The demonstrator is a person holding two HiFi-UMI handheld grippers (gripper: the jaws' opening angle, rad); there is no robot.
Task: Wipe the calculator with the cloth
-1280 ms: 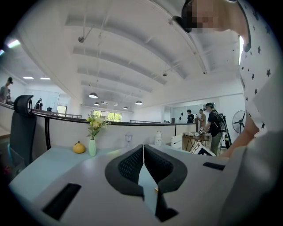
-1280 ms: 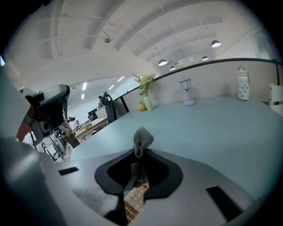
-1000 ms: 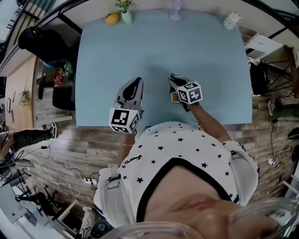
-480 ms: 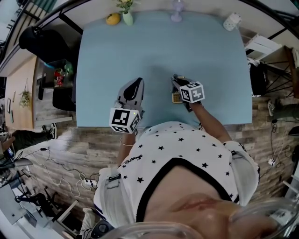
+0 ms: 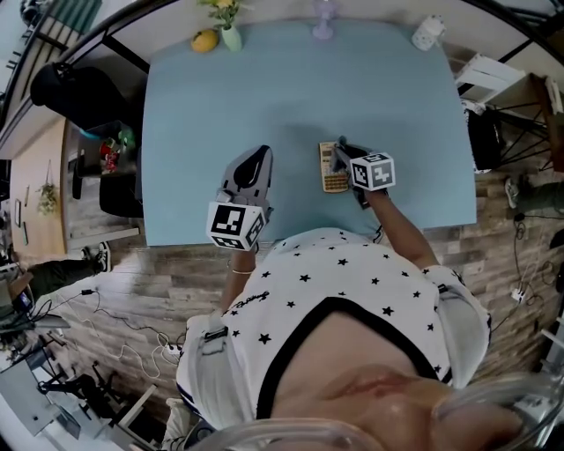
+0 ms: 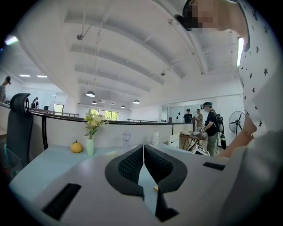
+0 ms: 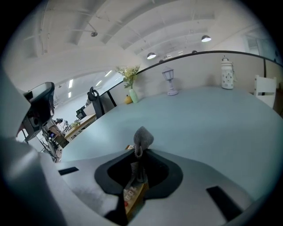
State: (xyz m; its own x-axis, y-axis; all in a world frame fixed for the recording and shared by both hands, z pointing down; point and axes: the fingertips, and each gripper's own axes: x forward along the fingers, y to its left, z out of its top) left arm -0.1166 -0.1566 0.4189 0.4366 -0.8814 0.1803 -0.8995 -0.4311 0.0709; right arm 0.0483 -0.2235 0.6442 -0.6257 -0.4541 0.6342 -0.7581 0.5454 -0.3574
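Note:
A gold calculator (image 5: 332, 167) lies on the pale blue table (image 5: 300, 88), just left of my right gripper (image 5: 345, 148). That gripper is shut on a small grey cloth (image 7: 142, 137), which bunches up past the closed jaw tips; under them the calculator (image 7: 135, 196) shows as a gold strip. In the head view the cloth (image 5: 344, 150) sits at the calculator's right edge. My left gripper (image 5: 256, 158) rests near the table's front edge, apart from the calculator, its jaws closed tip to tip with nothing between them (image 6: 143, 148).
Along the far edge of the table stand a yellow fruit (image 5: 204, 40), a vase of flowers (image 5: 227, 33), a small clear lamp (image 5: 323, 25) and a white jar (image 5: 429, 32). A black office chair (image 5: 75, 88) stands at the left; people stand in the background.
My right gripper with the cloth has slid right and slightly away, uncovering more of the calculator. The left gripper has stayed in place.

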